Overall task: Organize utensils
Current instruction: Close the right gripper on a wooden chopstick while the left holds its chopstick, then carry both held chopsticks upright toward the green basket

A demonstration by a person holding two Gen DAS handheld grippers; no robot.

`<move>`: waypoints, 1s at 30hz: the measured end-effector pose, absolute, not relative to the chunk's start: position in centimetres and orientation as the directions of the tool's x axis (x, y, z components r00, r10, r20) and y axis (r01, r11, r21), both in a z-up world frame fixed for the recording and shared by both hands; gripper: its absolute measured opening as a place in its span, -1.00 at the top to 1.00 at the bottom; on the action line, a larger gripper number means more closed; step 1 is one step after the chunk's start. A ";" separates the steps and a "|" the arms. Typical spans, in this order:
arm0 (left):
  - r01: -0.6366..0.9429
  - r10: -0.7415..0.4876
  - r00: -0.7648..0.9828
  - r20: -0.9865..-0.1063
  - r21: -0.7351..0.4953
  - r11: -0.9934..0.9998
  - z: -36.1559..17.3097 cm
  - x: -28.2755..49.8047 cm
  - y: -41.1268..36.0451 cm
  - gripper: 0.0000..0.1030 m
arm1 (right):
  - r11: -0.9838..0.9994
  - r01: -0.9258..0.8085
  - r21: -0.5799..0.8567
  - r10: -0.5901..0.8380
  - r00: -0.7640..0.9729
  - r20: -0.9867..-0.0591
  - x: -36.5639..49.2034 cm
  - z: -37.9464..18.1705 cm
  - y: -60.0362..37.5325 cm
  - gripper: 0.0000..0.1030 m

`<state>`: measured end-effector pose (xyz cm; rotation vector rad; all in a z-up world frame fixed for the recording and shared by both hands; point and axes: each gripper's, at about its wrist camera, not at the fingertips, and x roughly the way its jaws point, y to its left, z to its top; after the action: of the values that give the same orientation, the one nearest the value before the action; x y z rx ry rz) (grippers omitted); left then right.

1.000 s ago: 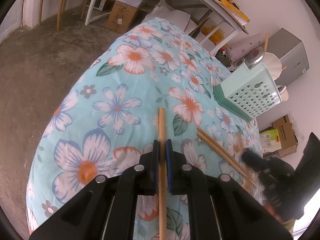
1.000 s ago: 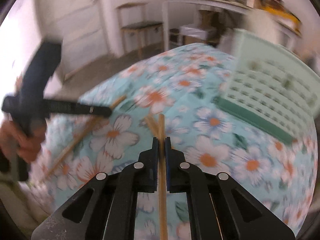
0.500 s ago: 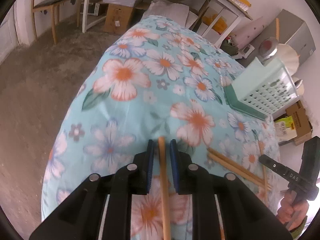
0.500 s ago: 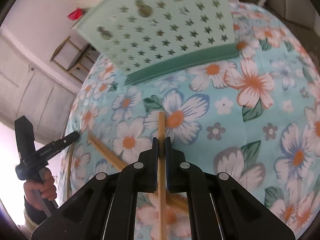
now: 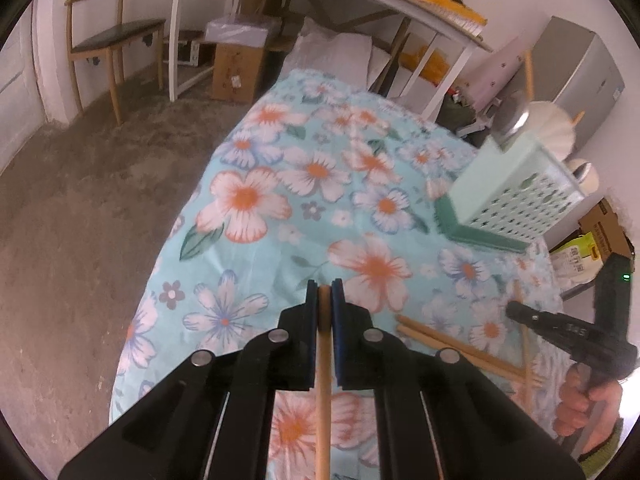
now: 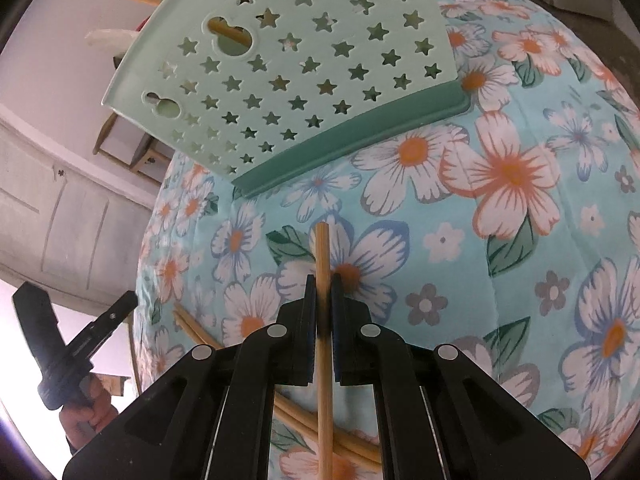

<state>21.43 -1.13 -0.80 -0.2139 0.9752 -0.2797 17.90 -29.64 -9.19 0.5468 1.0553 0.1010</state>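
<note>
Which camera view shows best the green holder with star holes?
The right wrist view: the holder fills the upper picture, so its star holes, dark green base and a chopstick behind one hole are clear. The left wrist view shows it small and slightly blurred at the right, with a ladle and utensils above its rim.

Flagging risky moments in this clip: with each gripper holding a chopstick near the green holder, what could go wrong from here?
1. The left gripper pinches its chopstick near the very tip, and its jaws are closing; the stick could pivot or slip.
2. The right gripper's chopstick could jab the light utensil holder and shove it.
3. Loose chopsticks lying on the cloth could be knocked away.
</note>
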 end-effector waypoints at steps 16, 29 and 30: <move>0.280 -0.401 0.663 -0.633 -0.287 0.916 7.3 18.5 -2.3 0.89 | 0.923 0.084 0.375 0.208 0.711 -0.671 13.0 -0.1 -29.2 0.91; 0.339 -0.364 0.734 -0.573 -0.156 0.928 10.5 17.1 -5.2 0.89 | 0.909 0.069 0.410 0.198 0.795 -0.573 9.9 3.7 -30.7 0.91; 0.342 -0.361 0.741 -0.566 -0.144 0.929 10.8 16.9 -5.4 0.89 | 0.906 0.066 0.418 0.204 0.797 -0.569 9.8 3.8 -30.7 0.91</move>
<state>16.91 -5.41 10.80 -0.0318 0.6275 -0.3851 9.83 -30.73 3.76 0.4378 0.6501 0.0771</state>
